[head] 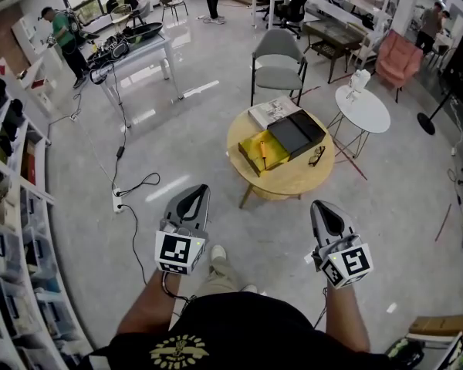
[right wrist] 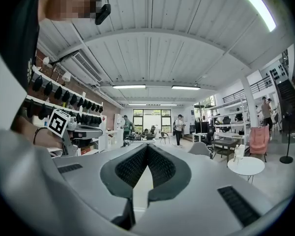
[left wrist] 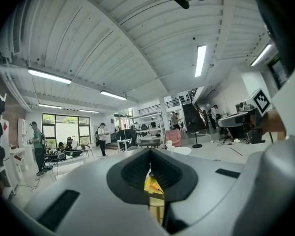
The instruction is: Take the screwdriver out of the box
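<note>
An open box (head: 256,154) with a yellow lining lies on the round wooden table (head: 293,182), its black lid (head: 295,135) beside it. A small orange screwdriver (head: 263,154) rests in the yellow lining. Both grippers hang over the floor, short of the table and apart from the box. My left gripper (head: 197,196) is shut and holds nothing; in the left gripper view its jaws (left wrist: 148,154) meet, and a sliver of the yellow box (left wrist: 152,185) shows below them. My right gripper (head: 322,207) is shut and empty too, its jaws (right wrist: 147,146) closed together.
Glasses (head: 316,157) and a booklet (head: 273,112) also lie on the table. Behind it stand a grey chair (head: 278,65), a small white table (head: 364,111) and a pink armchair (head: 398,58). Shelves (head: 11,206) line the left; a power strip (head: 116,200) with its cable lies on the floor.
</note>
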